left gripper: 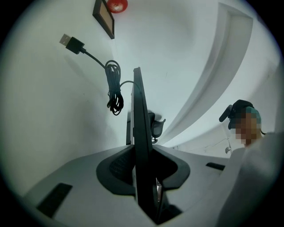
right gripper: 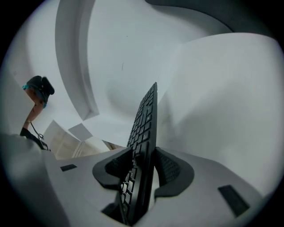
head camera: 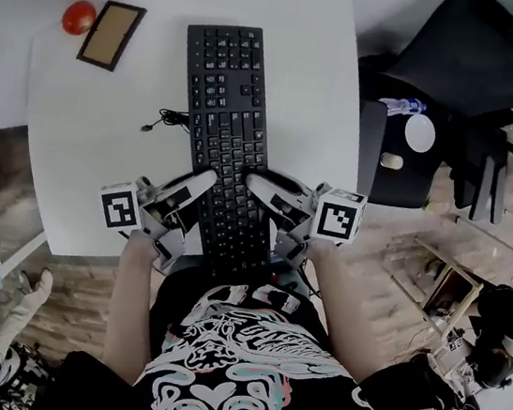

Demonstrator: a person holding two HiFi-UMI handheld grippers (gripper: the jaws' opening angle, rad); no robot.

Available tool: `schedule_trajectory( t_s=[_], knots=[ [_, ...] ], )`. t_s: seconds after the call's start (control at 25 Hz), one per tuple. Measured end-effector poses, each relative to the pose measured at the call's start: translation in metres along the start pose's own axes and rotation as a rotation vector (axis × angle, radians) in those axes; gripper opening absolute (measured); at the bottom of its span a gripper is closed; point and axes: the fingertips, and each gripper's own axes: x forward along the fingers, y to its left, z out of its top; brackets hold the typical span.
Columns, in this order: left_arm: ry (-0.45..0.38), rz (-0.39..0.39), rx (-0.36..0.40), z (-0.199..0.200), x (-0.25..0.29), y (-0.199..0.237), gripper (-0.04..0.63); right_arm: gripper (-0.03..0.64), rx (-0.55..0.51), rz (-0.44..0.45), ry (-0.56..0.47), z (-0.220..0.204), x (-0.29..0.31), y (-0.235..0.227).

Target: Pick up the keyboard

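A black keyboard (head camera: 226, 119) lies lengthwise on the white table (head camera: 83, 156), its near end reaching past the table's front edge towards me. My left gripper (head camera: 205, 178) comes in from the left at that near end and is shut on the keyboard (left gripper: 141, 133), whose thin edge sits pinched between the pads of the left gripper (left gripper: 143, 170). My right gripper (head camera: 252, 182) comes in from the right; its jaws straddle the keyboard (right gripper: 144, 128) with a sliver of space at the pad on the underside, so the right gripper (right gripper: 142, 170) is open.
The keyboard's coiled cable (head camera: 169, 119) with its USB plug (left gripper: 71, 43) lies left of it. A red ball (head camera: 78, 17) and a brown framed board (head camera: 111, 34) sit at the far left. A black chair (head camera: 476, 60) stands right of the table.
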Motion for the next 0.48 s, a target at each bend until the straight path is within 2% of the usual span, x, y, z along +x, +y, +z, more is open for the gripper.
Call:
schedule_trajectory(
  t_s=[0.16,0.28,0.48],
  knots=[
    [0.002,-0.042,-0.001,0.002,0.001,0.002,0.098,0.163,-0.030,-0.008,-0.057,0.004,-0.001,0.000],
    [0.001,-0.044,0.013,0.002,0.001,-0.001,0.098,0.161,-0.051,-0.033,-0.077,0.000,-0.004,0.002],
    [0.008,-0.032,0.055,0.003,-0.002,-0.021,0.100,0.156,-0.086,0.016,-0.143,0.001,-0.008,0.029]
  ],
)
